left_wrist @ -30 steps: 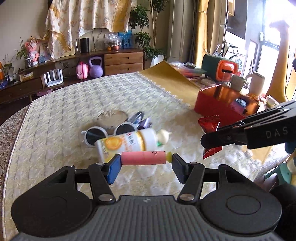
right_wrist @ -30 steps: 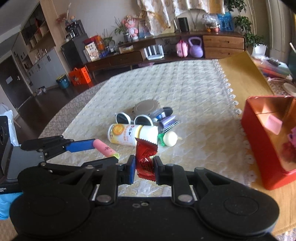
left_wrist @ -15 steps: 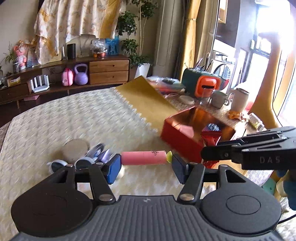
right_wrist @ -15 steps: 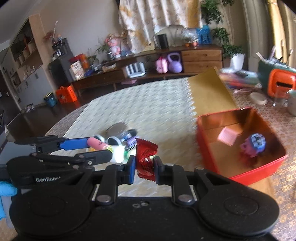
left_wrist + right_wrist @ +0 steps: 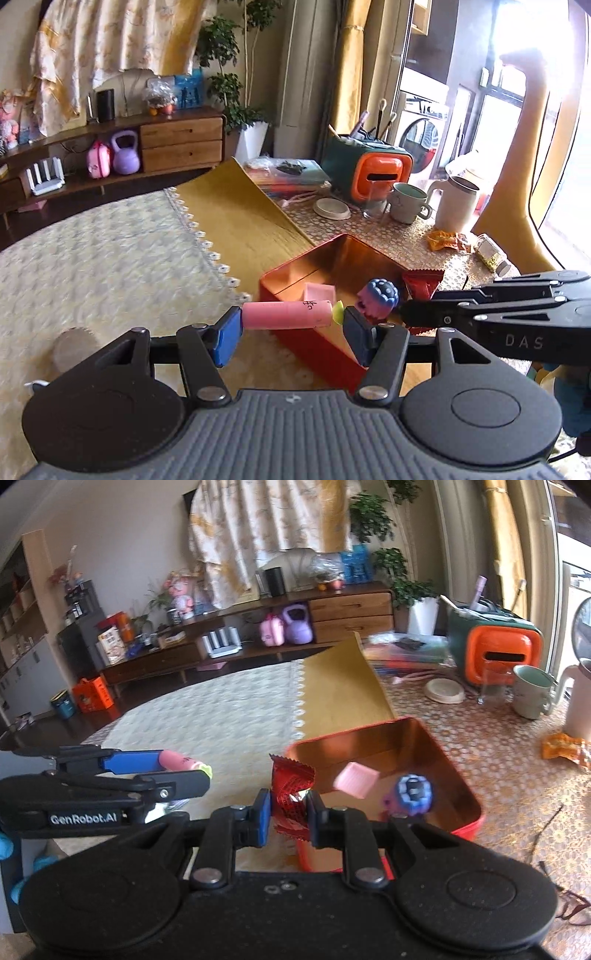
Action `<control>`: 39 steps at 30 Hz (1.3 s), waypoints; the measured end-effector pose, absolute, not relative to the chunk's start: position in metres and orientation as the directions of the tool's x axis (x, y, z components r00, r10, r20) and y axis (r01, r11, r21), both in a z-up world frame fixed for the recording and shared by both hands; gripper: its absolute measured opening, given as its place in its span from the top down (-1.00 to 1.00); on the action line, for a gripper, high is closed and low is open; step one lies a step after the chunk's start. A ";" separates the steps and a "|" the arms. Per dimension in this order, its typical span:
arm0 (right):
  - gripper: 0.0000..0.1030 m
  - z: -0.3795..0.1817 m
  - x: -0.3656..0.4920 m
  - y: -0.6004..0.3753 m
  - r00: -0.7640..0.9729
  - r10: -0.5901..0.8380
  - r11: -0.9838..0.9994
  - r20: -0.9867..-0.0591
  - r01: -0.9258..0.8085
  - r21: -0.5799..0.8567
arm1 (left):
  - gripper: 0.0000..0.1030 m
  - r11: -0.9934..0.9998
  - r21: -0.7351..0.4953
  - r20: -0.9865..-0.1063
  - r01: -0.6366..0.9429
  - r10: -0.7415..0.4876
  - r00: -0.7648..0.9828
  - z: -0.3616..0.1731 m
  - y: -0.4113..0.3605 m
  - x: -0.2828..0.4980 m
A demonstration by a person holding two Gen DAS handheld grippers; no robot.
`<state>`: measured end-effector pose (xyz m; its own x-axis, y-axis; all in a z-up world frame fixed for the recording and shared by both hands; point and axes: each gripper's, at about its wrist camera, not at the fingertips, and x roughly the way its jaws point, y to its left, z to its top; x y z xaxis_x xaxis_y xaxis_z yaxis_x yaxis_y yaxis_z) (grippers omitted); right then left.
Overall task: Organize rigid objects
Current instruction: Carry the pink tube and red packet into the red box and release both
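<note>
Pink marker (image 5: 286,314) clamped endwise in left tongs (image 5: 291,326); right tongs (image 5: 287,814) grip red wrapper (image 5: 291,792) beside red box (image 5: 460,775).

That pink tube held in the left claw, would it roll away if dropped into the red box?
Probably: the pink tube looks round and smooth, so it may roll until a wall of the red box stops it. It seems stiff, spanning the left gripper end to end without bending.

Red wrapper (image 5: 291,794) lower half hidden behind right gripper (image 5: 288,814) pads. Red tin (image 5: 314,332) near corner blocked by left gripper (image 5: 291,326) and pink marker (image 5: 286,314). Marker's writing too small to read. Round lid (image 5: 72,349) on tabletop blurred.
</note>
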<state>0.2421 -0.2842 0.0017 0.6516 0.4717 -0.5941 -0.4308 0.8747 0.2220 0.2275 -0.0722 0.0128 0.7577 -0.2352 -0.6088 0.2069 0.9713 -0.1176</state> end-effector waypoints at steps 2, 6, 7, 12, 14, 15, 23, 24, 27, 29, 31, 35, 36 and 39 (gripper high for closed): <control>0.62 -0.003 0.250 -0.294 0.656 0.457 0.883 -0.601 -0.415 0.218 | -0.15 0.969 -0.117 -0.619 0.216 -0.241 0.748 0.011 -0.081 0.240; 0.62 -0.011 0.264 -0.306 0.666 0.419 0.901 -0.618 -0.389 0.191 | -0.15 0.968 -0.118 -0.638 0.224 -0.246 0.730 0.007 -0.097 0.269; 0.62 -0.014 0.267 -0.308 0.665 0.414 0.903 -0.621 -0.385 0.190 | -0.15 0.967 -0.124 -0.642 0.221 -0.248 0.725 0.006 -0.101 0.278; 0.62 -0.028 0.283 -0.313 0.647 0.404 0.906 -0.647 -0.380 0.186 | -0.15 0.964 -0.150 -0.667 0.219 -0.262 0.698 -0.002 -0.119 0.314; 0.63 -0.034 0.287 -0.312 0.639 0.402 0.905 -0.656 -0.384 0.181 | -0.15 0.964 -0.149 -0.677 0.220 -0.262 0.688 -0.007 -0.128 0.329; 0.63 -0.037 0.289 -0.311 0.633 0.402 0.904 -0.661 -0.388 0.178 | -0.15 0.964 -0.149 -0.681 0.221 -0.262 0.684 -0.009 -0.132 0.335; 0.63 -0.052 0.304 -0.307 0.578 0.407 0.894 -0.708 -0.413 0.176 | -0.15 0.964 -0.118 -0.709 0.238 -0.250 0.660 -0.031 -0.167 0.376; 0.63 -0.053 0.306 -0.306 0.570 0.406 0.892 -0.714 -0.417 0.174 | -0.15 0.963 -0.123 -0.714 0.238 -0.253 0.653 -0.035 -0.170 0.380; 0.63 -0.059 0.311 -0.303 0.552 0.400 0.891 -0.731 -0.423 0.168 | -0.15 0.961 -0.141 -0.735 0.237 -0.262 0.625 -0.047 -0.177 0.394; 0.63 -0.064 0.314 -0.300 0.539 0.393 0.893 -0.745 -0.418 0.168 | -0.15 0.962 -0.148 -0.753 0.228 -0.259 0.605 -0.055 -0.179 0.403; 0.62 -0.068 0.317 -0.298 0.529 0.389 0.893 -0.754 -0.418 0.167 | -0.15 0.963 -0.153 -0.764 0.220 -0.257 0.592 -0.062 -0.181 0.411; 0.62 -0.073 0.326 -0.295 0.513 0.387 0.891 -0.766 -0.422 0.168 | -0.15 0.964 -0.154 -0.778 0.218 -0.254 0.574 -0.072 -0.185 0.422; 0.62 -0.074 0.328 -0.293 0.505 0.387 0.890 -0.772 -0.423 0.170 | -0.15 0.963 -0.157 -0.784 0.218 -0.255 0.566 -0.074 -0.185 0.425; 0.62 -0.080 0.335 -0.292 0.482 0.392 0.890 -0.783 -0.416 0.189 | -0.15 0.965 -0.148 -0.796 0.215 -0.245 0.553 -0.079 -0.187 0.431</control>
